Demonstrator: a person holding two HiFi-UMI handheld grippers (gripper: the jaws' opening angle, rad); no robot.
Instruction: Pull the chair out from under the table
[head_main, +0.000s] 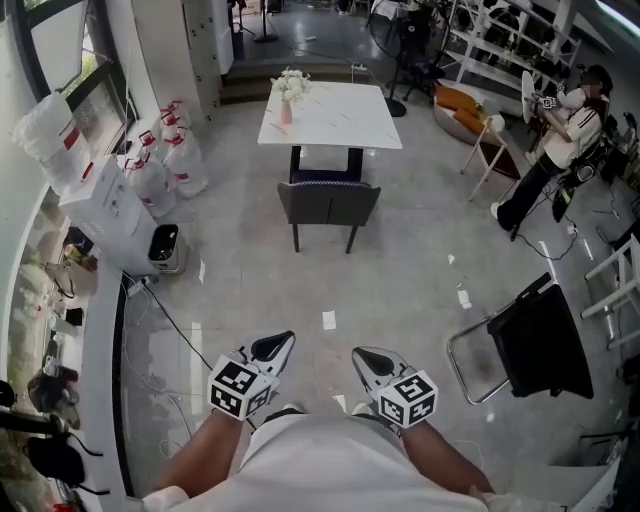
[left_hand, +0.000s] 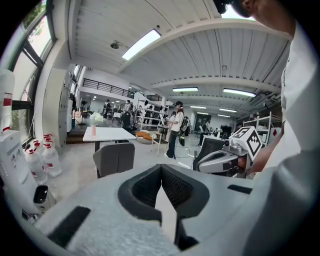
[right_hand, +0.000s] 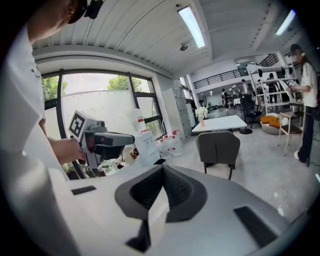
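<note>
A grey padded chair (head_main: 328, 204) stands tucked against the near side of a white marble-topped table (head_main: 331, 115), its back toward me. It also shows ahead as the chair (left_hand: 114, 158) in the left gripper view and the chair (right_hand: 218, 148) in the right gripper view. My left gripper (head_main: 281, 344) and right gripper (head_main: 366, 358) are held side by side low in the head view, well short of the chair. Both are shut with nothing between the jaws.
A vase of white flowers (head_main: 290, 90) stands on the table. Water bottles (head_main: 170, 155) and a white box (head_main: 110, 212) line the left wall. A black folding chair (head_main: 530, 345) stands at right. A person (head_main: 560, 145) stands at the far right.
</note>
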